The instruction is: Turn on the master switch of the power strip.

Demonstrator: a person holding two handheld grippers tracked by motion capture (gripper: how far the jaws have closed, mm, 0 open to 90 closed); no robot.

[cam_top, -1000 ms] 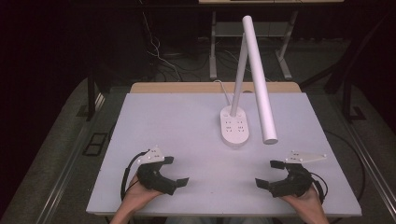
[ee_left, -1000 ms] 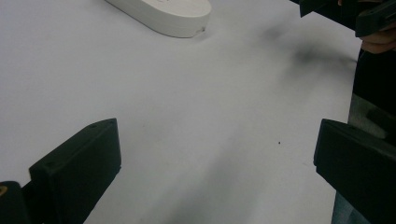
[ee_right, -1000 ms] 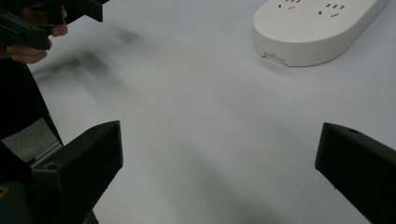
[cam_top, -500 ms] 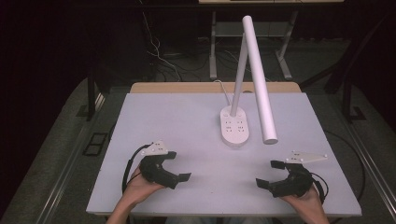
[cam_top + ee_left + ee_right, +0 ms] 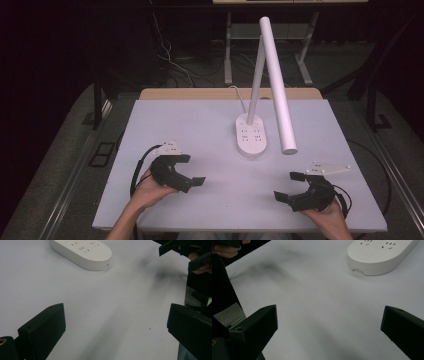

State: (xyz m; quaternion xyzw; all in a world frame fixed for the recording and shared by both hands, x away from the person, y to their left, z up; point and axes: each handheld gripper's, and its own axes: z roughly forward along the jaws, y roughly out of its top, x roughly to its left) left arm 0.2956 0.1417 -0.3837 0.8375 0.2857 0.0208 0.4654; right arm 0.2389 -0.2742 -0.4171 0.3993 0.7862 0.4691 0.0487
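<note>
A white desk lamp stands mid-table; its oval base (image 5: 251, 135) carries socket slots, and its long tube head (image 5: 278, 95) slants down to the right. The base also appears in the left gripper view (image 5: 82, 252) and the right gripper view (image 5: 380, 253). My left gripper (image 5: 191, 170) is held at the front left, jaws wide apart with nothing between them (image 5: 115, 332). My right gripper (image 5: 288, 186) sits at the front right, likewise open and empty (image 5: 329, 332). Both point inward toward the table's middle.
The pale table (image 5: 200, 125) ends in a wooden strip at the back (image 5: 200, 93). The lamp's cord (image 5: 240, 97) runs off the rear edge. Dark floor, cables and desk legs (image 5: 227, 55) lie beyond. The right hand's gripper appears far off in the left gripper view (image 5: 185, 250).
My left gripper has shifted slightly forward and to the right over the table. The right gripper and the lamp have stayed put.
</note>
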